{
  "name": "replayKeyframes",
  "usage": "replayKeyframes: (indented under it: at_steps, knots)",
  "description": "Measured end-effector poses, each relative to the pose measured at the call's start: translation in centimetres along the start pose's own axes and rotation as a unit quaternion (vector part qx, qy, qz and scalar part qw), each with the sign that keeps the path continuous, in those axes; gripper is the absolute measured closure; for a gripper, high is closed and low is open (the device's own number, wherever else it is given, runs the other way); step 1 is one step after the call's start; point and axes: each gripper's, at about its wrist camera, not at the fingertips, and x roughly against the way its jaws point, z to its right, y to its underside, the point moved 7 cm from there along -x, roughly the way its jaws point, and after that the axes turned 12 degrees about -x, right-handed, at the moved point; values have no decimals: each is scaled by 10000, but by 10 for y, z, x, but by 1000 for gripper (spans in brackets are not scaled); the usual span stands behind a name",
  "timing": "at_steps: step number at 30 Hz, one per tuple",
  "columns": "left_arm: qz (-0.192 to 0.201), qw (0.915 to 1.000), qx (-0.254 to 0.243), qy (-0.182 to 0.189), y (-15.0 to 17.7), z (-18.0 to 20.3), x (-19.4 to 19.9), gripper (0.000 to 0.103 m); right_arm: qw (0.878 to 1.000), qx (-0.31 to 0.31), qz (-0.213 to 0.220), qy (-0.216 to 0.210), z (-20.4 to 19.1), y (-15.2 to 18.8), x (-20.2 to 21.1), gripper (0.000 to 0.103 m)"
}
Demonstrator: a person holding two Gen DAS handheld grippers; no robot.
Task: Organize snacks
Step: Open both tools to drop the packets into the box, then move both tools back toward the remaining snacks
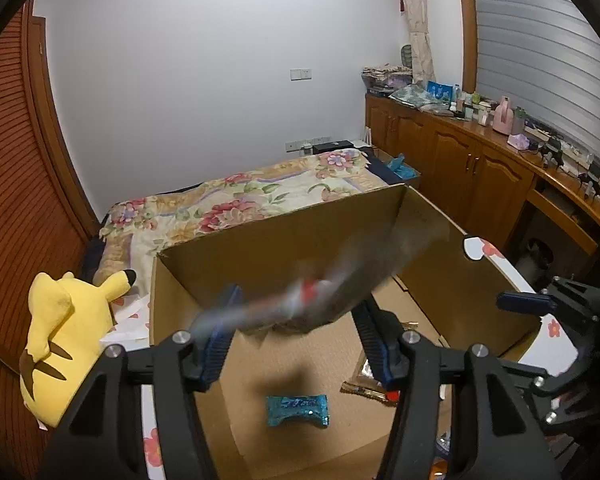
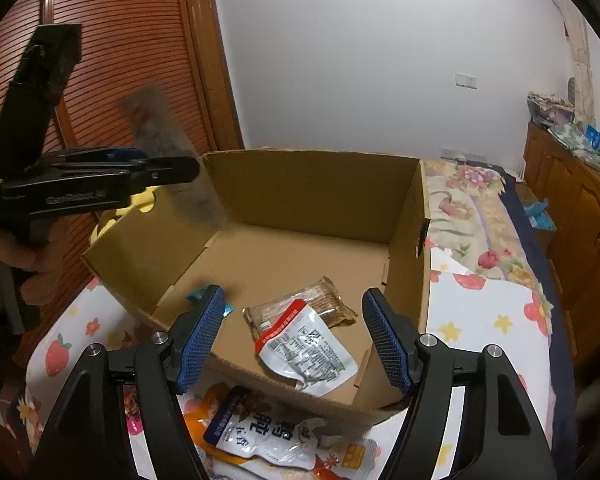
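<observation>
- Left wrist: left tongs [image 1: 296, 340] wide open, blurred snack packet [image 1: 300, 304] between the jaws above the cardboard box [image 1: 284, 240], apparently loose; blue candy [image 1: 297, 410] on its floor. Stay centred over the opening.
- Right wrist: right tongs [image 2: 294, 336] wide open, empty, over the box's near wall; white pouch [image 2: 308, 344] and brown packet [image 2: 300, 300] inside, printed pouch [image 2: 260, 428] outside on the bed — likely next.

A home bedroom: a bed [image 1: 236, 204] with a floral quilt, a yellow plush toy [image 1: 60, 336], louvred wooden wardrobe doors [image 2: 112, 60], and low wooden cabinets [image 1: 460, 160] cluttered with toiletries under a curtained window.

Both wrist views look down, close, into one cardboard box [image 1: 284, 240].
</observation>
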Motion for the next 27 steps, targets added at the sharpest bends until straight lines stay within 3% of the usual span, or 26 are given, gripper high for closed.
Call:
replayKeyframes:
  at_steps: [4, 7, 13, 19, 27]
  knots:
    - [-52, 10000, 51, 25, 3, -1, -1, 47, 9999, 126, 19, 34, -6, 2, 4, 30]
    - [-36, 10000, 44, 13, 3, 0, 2, 38, 9999, 166, 21, 30, -8, 4, 7, 30]
    - [21, 10000, 58, 42, 8, 3, 13, 38, 9999, 146, 61, 62, -7, 7, 16, 30]
    - [195, 9997, 59, 155, 25, 15, 52, 38, 9998, 165, 120, 75, -11, 18, 38, 30]
    - [313, 9991, 21, 297, 73, 37, 105, 38, 9993, 278, 24, 233, -23, 53, 58, 30]
